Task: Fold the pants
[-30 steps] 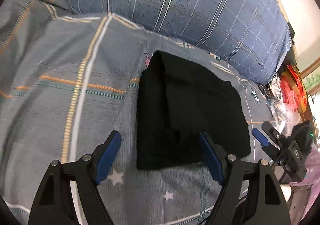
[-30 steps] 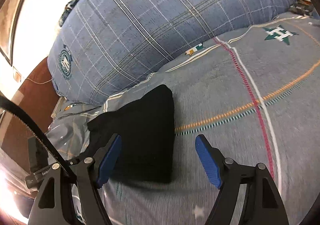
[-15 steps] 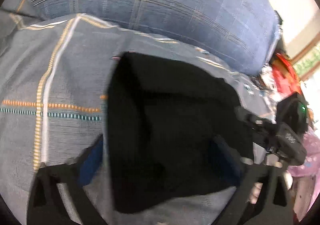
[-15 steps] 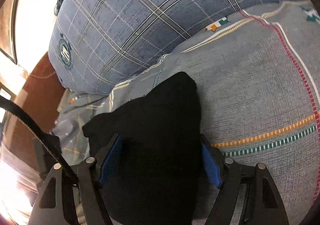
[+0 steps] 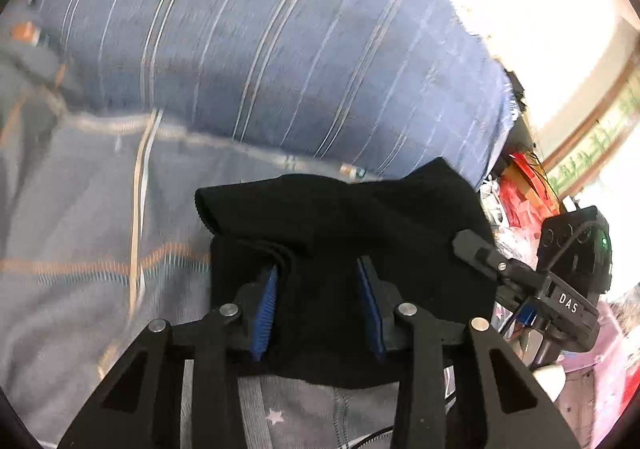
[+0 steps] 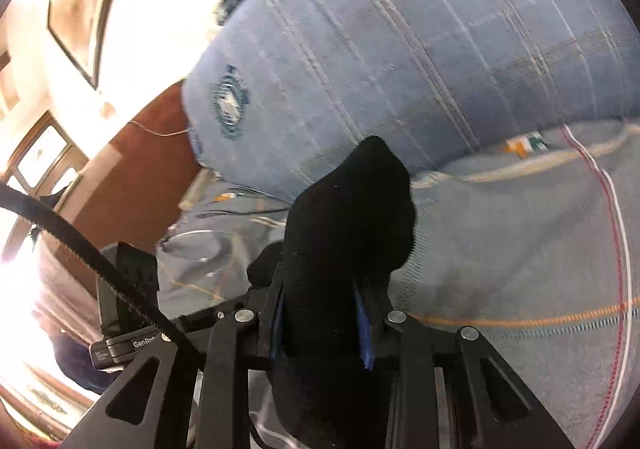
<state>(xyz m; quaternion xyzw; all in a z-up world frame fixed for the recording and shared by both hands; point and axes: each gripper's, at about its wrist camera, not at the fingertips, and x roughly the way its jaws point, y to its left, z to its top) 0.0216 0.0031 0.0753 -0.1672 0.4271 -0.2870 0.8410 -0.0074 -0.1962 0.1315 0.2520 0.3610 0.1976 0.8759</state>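
The folded black pants are gathered between both grippers above the bed, their near edge lifted clear of the grey patterned sheet while the far edge droops toward the blue plaid pillow. The left gripper has its jaws closing on the thick stack of layers, blue pads pressed into the cloth on either side; the right gripper does likewise at the opposite end, jaws closing around a bunched fold. Holding both ends at once likely keeps the folded bundle from falling open as it is carried. The cloth sags between the grips, so an uneven pull could undo the fold.
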